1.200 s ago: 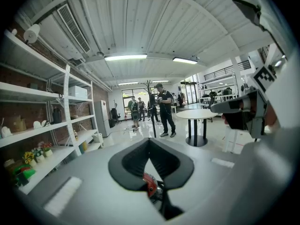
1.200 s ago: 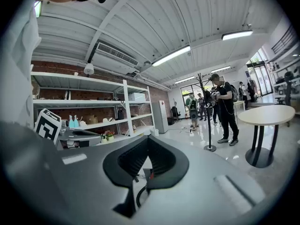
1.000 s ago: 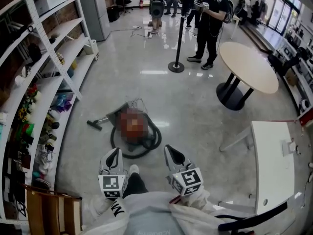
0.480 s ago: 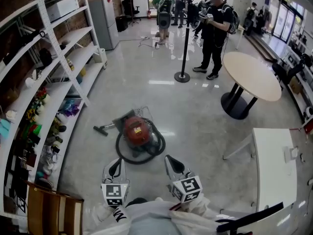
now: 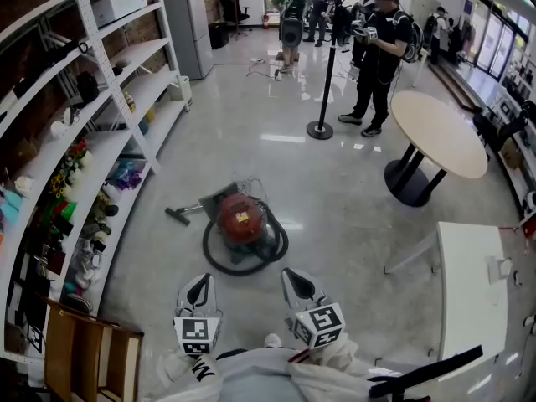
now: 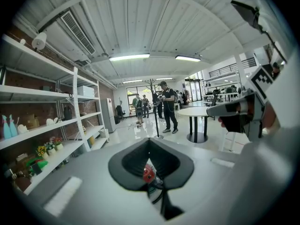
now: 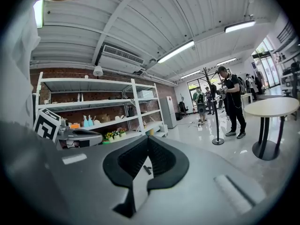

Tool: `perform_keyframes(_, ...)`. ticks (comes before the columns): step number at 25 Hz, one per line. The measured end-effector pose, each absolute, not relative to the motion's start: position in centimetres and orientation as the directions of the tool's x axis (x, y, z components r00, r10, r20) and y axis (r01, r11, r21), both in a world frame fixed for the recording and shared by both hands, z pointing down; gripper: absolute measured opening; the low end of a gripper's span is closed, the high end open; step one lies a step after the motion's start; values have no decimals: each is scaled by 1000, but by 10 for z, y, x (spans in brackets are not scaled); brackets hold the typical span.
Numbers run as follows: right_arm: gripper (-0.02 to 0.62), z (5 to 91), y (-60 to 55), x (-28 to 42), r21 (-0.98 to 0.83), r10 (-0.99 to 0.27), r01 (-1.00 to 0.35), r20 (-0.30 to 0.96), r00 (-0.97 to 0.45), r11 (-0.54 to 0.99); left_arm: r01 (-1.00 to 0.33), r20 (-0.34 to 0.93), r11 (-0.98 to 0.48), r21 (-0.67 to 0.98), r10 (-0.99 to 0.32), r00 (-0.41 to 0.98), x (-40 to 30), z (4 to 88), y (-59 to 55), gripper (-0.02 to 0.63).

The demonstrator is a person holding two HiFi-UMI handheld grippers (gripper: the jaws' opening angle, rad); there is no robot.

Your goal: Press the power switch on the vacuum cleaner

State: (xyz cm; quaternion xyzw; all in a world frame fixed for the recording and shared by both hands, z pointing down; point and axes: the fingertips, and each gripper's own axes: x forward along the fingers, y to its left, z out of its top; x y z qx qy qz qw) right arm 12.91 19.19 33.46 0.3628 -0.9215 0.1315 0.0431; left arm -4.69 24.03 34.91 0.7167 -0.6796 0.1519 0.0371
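Note:
The red canister vacuum cleaner (image 5: pixel 241 218) sits on the polished floor with its black hose (image 5: pixel 272 245) looped around it and its floor nozzle (image 5: pixel 177 216) off to its left. Both grippers hang low in front of my body, well short of the vacuum and touching nothing. In the head view my left gripper (image 5: pixel 201 280) and right gripper (image 5: pixel 290 273) each show jaws meeting at the tips. In the left gripper view the red vacuum (image 6: pixel 148 174) shows through the gap below the left gripper's (image 6: pixel 149 141) tips. The right gripper (image 7: pixel 147 138) is also shut and empty.
White shelving (image 5: pixel 92 141) full of small items runs along the left. A round table (image 5: pixel 440 132) and a white table (image 5: pixel 469 283) stand on the right. A stanchion post (image 5: pixel 321 128) and several people (image 5: pixel 381 48) are beyond the vacuum. A wooden frame (image 5: pixel 84 358) stands at lower left.
The view has shifted as I stepped, and the vacuum sits slightly more to the right in the frame. Both grippers keep the same shut pose in front of me.

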Motion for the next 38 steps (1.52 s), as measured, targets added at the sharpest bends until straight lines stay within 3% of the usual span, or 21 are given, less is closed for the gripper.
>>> perform_keyframes(38,0,334,314,78,-167,-706,-741,225,-671,651,-983,244,-171,-72,-958,149,-87,355,343,0)
